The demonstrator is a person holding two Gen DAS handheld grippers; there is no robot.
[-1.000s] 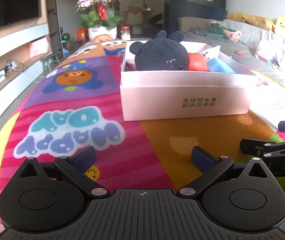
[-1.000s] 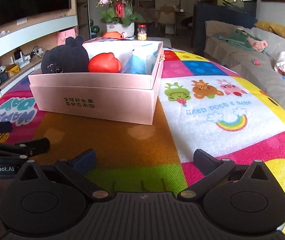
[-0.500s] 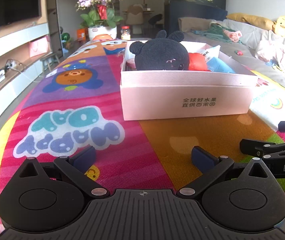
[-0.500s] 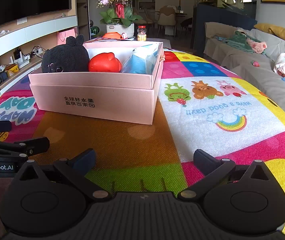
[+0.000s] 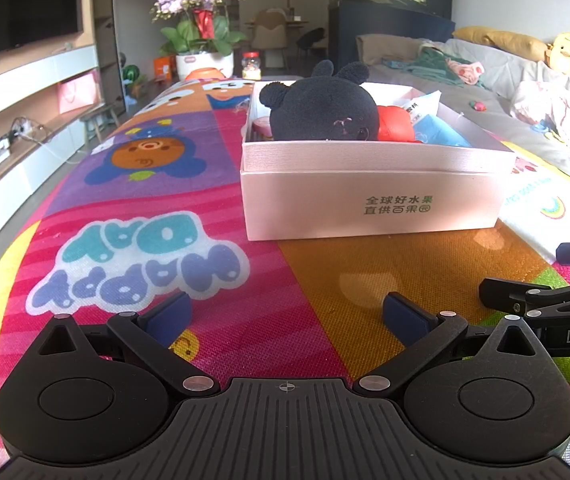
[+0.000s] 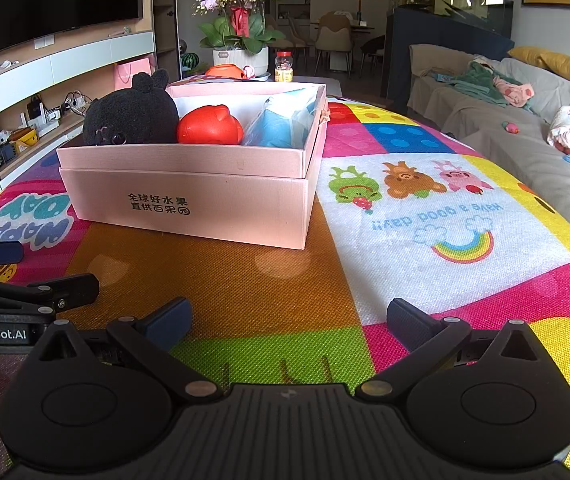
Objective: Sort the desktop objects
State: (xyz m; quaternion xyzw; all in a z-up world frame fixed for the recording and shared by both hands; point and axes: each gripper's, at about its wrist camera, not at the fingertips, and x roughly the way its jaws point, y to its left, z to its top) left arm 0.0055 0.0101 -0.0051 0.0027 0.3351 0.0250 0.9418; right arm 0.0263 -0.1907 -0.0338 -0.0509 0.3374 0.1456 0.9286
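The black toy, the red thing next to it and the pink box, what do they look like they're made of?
Black toy: plush fabric, with a fuzzy matte surface and soft ears.
Red thing: likely smooth plastic or rubber, given its slight sheen and rounded moulded shape.
Pink box: cardboard with a matte finish, crisp folded edges and printed characters.

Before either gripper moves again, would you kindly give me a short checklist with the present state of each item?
1. Left gripper open and empty: ok.
2. Right gripper open and empty: ok.
3. Black plush, red toy and blue packet inside the pink box: ok.
4. Loose objects left on the mat in front of the box: none visible, ok.
5. Mat behind the box: hidden, cannot tell.
6. Grippers apart from each other: ok.
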